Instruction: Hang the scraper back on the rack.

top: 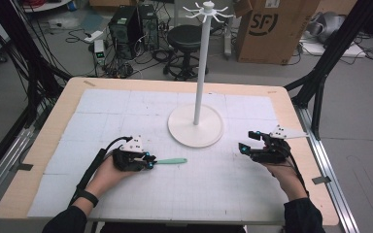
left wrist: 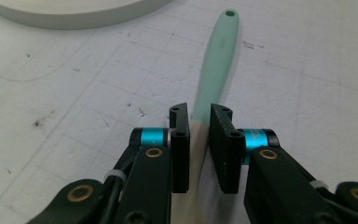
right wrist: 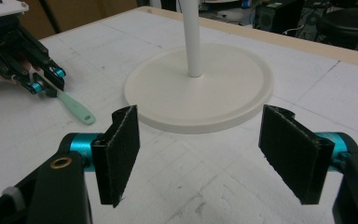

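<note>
Here, at the left of the table, the left gripper (top: 151, 163) rests low on the white gridded mat (top: 126, 111), its jaws drawn in on the pale end of a mint-green utensil handle (left wrist: 216, 70). In the left gripper view the two pads (left wrist: 180, 144) sit tight against the handle's sides, so it appears clamped, though whether the handle is lifted or lies flat on the mat I cannot tell. The handle runs straight out ahead of the jaws, ending in a small hanging hole at its far tip, pointing toward the middle of the table.

Ahead and to the right of that gripper stands a white hook stand (top: 200, 73), its round base (top: 195, 127) on the mat and a crown of hooks at the top of the pole.

Further right, the right gripper (top: 245, 141) hovers near the base with its jaws spread wide apart and nothing between them; its own view looks across the base toward the handle.

The grip seems to sit at one far end of a long handle, so the free end could swing or droop once raised, and the smooth tapered surface might let it slip or twist between the pads. If it is meant for a hook, the small hole leaves little margin.
</note>
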Demonstrator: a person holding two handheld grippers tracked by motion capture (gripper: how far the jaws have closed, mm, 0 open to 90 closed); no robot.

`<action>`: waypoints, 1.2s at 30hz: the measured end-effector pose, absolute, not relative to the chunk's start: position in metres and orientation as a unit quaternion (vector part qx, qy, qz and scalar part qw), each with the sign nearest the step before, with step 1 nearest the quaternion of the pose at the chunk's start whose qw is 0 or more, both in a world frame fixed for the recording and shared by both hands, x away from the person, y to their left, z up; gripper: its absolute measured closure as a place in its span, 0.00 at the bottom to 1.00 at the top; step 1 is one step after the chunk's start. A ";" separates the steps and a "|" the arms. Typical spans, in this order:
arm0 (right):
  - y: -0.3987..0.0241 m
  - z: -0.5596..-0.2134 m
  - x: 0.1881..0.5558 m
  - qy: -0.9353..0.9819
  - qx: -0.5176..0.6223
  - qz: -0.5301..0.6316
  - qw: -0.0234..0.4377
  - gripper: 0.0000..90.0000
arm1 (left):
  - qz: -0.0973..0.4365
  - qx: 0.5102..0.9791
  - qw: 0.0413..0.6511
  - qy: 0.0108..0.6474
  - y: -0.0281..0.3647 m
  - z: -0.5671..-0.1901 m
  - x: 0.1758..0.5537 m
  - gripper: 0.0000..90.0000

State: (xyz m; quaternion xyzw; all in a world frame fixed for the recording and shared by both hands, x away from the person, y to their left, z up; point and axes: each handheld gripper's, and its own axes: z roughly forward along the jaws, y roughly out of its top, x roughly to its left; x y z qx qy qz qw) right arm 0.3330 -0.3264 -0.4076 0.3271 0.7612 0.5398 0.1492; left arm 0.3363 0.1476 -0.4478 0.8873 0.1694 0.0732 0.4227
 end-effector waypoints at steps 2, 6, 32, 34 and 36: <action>-0.326 -0.407 0.333 0.761 0.327 0.541 0.149 0.32 | 0.075 0.887 0.421 0.174 0.147 -0.447 0.336 0.89; -0.327 -0.407 0.334 0.760 0.326 0.543 0.151 0.32 | 0.073 0.885 0.422 0.182 0.147 -0.447 0.335 0.90; -0.327 -0.410 0.337 0.761 0.329 0.541 0.141 0.33 | 0.114 0.788 0.554 0.243 0.192 -0.319 0.337 0.90; -0.327 -0.410 0.337 0.761 0.329 0.542 0.140 0.33 | 0.113 0.783 0.559 0.248 0.196 -0.307 0.340 0.90; -0.327 -0.410 0.337 0.761 0.329 0.542 0.139 0.33 | 0.115 0.779 0.564 0.249 0.199 -0.295 0.343 0.90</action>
